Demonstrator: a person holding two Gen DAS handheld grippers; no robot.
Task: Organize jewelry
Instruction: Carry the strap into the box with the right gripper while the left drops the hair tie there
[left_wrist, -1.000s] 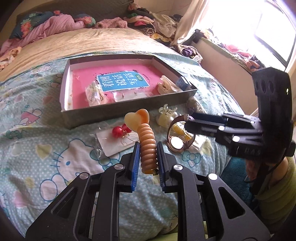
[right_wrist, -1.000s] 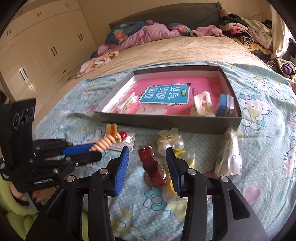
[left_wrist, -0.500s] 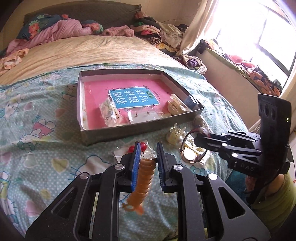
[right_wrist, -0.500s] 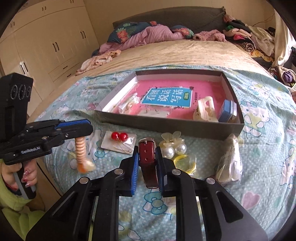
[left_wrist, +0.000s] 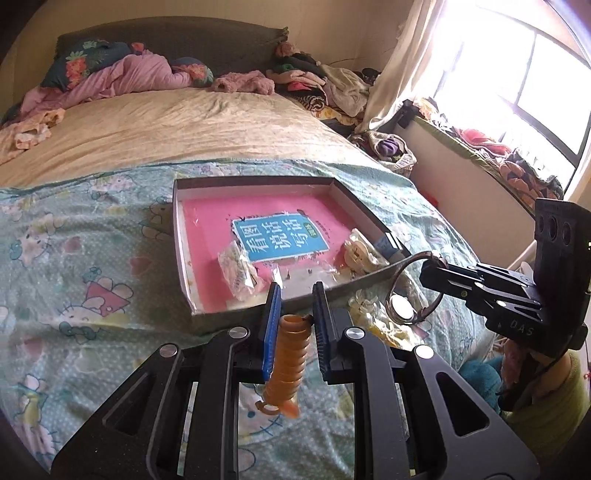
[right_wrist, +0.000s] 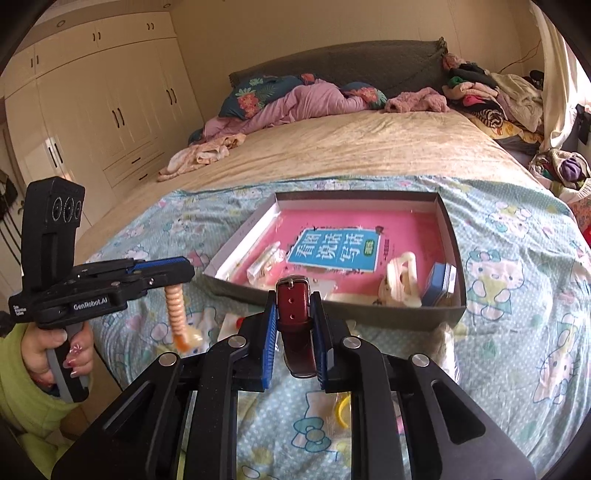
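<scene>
Left gripper, left wrist view: left gripper (left_wrist: 294, 308) has its jaws closed tight on the top of an orange coiled hair tie (left_wrist: 287, 363), which hangs down between the fingers, clear of the bedspread (left_wrist: 85, 295).
Right gripper, left wrist view: right gripper (left_wrist: 430, 264) comes in from the right, level, pinching the strap of a watch (left_wrist: 403, 308); the round watch face hangs below the tips, just in front of the box's near right corner.
Box, left wrist view: shallow grey box (left_wrist: 236, 315) lies on the bedspread beyond the left gripper; a pink book (left_wrist: 236, 218) with a blue label covers its floor.
Inside the box, left wrist view: a small clear packet (left_wrist: 238, 271) near the front, a cream hair claw (left_wrist: 360, 251) at the right.
Loose items, left wrist view: pale pieces lie on the bedspread below the watch, too blurred to name.
Right gripper, right wrist view: jaws shut on a dark red leather watch strap (right_wrist: 293, 321); its buckle end stands above the fingertips.
Left gripper, right wrist view: held level at the left by a hand (right_wrist: 48, 350) in a green sleeve (right_wrist: 33, 402); the hair tie dangles from its tips above the bed's edge.
Box, right wrist view: just beyond the strap's buckle; the hair claw and a small blue box (right_wrist: 439, 284) sit in its right corner.
Bed, right wrist view: a yellow ring (right_wrist: 341, 408) in clear wrap lies under the right gripper.
</scene>
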